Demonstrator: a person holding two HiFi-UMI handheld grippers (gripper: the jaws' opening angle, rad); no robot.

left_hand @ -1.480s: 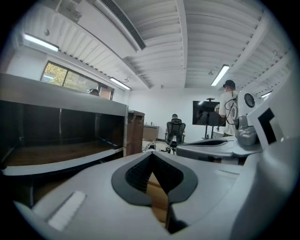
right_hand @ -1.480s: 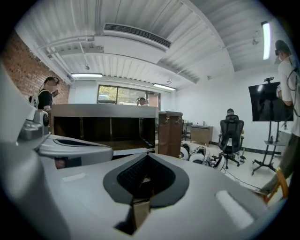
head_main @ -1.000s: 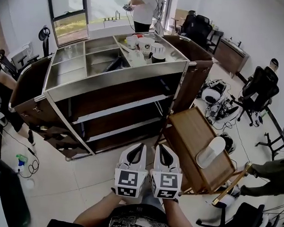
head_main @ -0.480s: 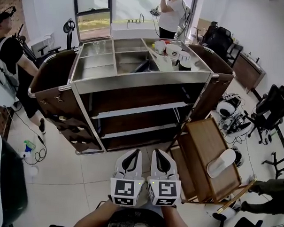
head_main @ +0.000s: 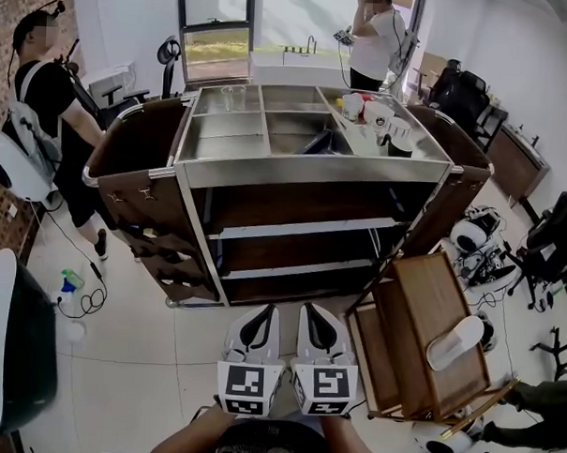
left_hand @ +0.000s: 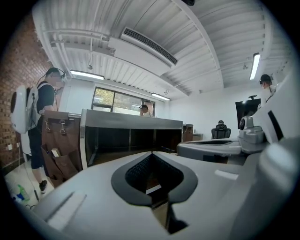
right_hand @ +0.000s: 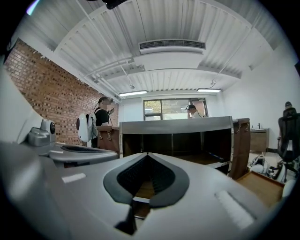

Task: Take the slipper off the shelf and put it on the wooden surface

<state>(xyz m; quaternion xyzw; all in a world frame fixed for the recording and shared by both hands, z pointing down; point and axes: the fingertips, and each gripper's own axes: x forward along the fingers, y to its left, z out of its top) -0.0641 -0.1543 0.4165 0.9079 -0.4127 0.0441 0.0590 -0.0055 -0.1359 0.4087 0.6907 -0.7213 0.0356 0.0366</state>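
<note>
A person in a black shirt (head_main: 52, 107) wearing a white hard-shell backpack (head_main: 12, 165) stands at left, and a person in a white shirt (head_main: 374, 48) stands at the back beside a large window (head_main: 217, 28). Black office chairs (head_main: 463, 91) sit at right. A small green bottle (head_main: 71, 281), possibly a sprayer, lies on the pale tiled floor (head_main: 137, 355).

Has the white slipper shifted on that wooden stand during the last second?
No. The white slipper lies at the same spot by the right edge of the wooden stand. Everything slid across the head view only because the camera turned.
</note>
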